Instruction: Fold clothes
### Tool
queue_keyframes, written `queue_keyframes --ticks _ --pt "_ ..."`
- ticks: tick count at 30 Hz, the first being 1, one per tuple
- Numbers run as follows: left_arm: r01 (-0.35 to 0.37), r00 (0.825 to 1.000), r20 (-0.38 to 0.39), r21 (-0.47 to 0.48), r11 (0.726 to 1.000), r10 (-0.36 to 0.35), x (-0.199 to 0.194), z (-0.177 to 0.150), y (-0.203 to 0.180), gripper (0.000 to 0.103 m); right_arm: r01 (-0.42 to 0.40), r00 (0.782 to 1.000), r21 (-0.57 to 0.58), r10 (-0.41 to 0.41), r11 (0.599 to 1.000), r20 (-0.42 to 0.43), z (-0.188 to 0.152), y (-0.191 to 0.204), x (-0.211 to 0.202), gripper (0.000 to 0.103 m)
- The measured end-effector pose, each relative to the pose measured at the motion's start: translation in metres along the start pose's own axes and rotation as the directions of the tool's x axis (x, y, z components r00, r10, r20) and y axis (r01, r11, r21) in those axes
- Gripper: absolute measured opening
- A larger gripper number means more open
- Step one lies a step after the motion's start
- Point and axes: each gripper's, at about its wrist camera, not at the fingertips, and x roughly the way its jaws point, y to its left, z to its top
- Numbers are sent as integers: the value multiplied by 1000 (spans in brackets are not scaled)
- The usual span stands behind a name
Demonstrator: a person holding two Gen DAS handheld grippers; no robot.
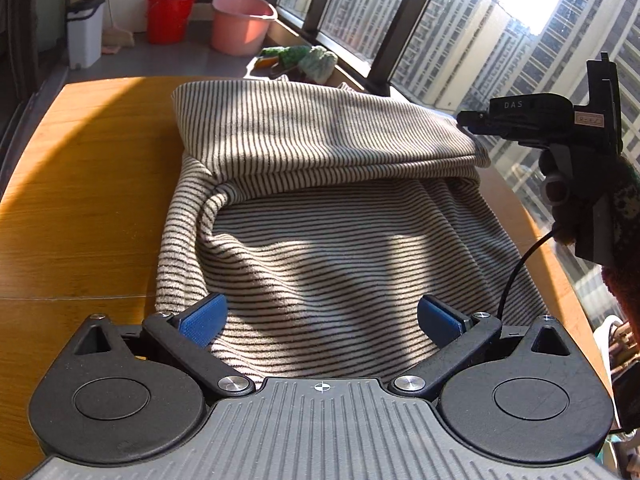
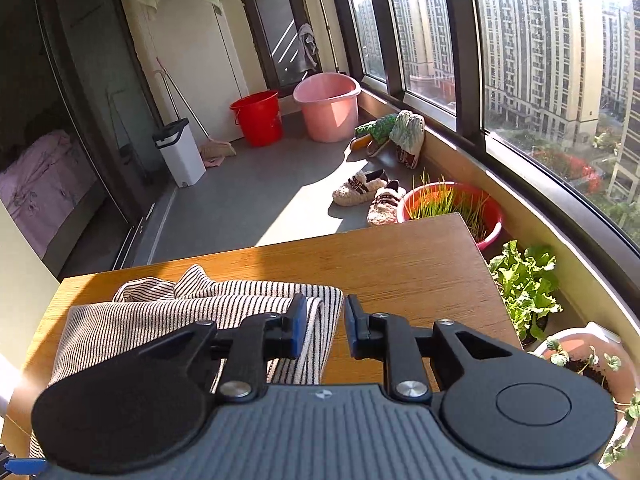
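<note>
1. Striped garment (image 1: 320,208) lies on the wooden table (image 1: 80,208), spread from the near edge toward the far edge. Its far part is folded back over itself in a thick roll running across the table.
2. Left tool (image 1: 319,320): jaws wide apart, blue pads (image 1: 204,320) clear of the cloth on both sides. It hovers over the near part of the garment and grips nothing.
3. Right tool (image 2: 325,326): jaws parted a little. In the right wrist view the garment's right edge (image 2: 320,320) sits in the gap, beside the left pad; whether that pad touches the cloth is hard to judge from this angle. The other pad stands clear, over bare wood.
4. In the left wrist view the right tool (image 1: 466,118) is at the right end of the fold, held by a hand (image 1: 560,196) in a patterned sleeve.
5. Table's right edge runs along the window side. On the floor beyond the far edge: red bucket (image 2: 258,118), pink tub (image 2: 328,106), white bin (image 2: 180,152), slippers (image 2: 370,194).
</note>
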Motion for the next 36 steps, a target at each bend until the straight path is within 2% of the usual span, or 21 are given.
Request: queue_keyframes --ticks 2,3,5,8,10,12,13,15,18,20,23,25,28,33,36 --pt "3 1000 14 -1 1000 -3 0 -2 1 103 -23 1000 9 23 1000 7 -1 -1 -5 40" --pt "11 1000 25 -9 1000 -11 -1 -3 2 103 -48 999 20 48 999 7 -3 -4 -8 43" --pt "27 998 51 -23 999 -26 -2 -5 5 103 -88 996 42 88 995 -1 -11 -5 -7 61" --pt "34 998 60 -14 999 -33 -2 -6 5 103 -128 992 52 129 990 -13 -25 -5 -5 75" --pt "35 998 59 -2 999 -35 -1 -6 4 103 -61 998 -13 60 998 -29 -37 3 3 87" --pt "36 998 58 11 999 -36 -1 -6 2 103 21 999 -91 -24 996 -38 -50 11 11 92" --pt "38 998 53 22 999 -39 0 -5 2 103 56 998 -131 -60 990 -29 -55 14 15 102" --pt "45 998 41 29 999 -47 0 -2 2 103 59 997 -112 -64 992 -36 -57 11 19 103" --pt "71 997 25 -14 997 -71 -1 10 4 103 54 997 -110 -59 993 -46 -56 12 20 103" --pt "95 994 64 -29 995 -93 -5 21 3 103 50 998 -104 -54 993 -44 -56 11 19 103" --pt "93 984 155 -13 996 -90 -6 46 -8 103 49 998 -95 -52 994 -36 -58 10 18 103" --pt "73 980 186 13 997 -74 4 59 -12 103 51 998 -90 -54 995 -33 -59 10 17 103" --pt "17 981 192 30 999 -23 26 68 -12 103 40 999 -80 -43 996 -29 -59 9 15 103" --pt "-63 975 214 -21 998 66 55 63 6 103 -18 1000 -37 18 999 -10 -61 -2 10 103" --pt "-53 963 265 -17 998 55 54 53 9 103 -19 1000 -44 18 999 -18 -60 -2 11 103"
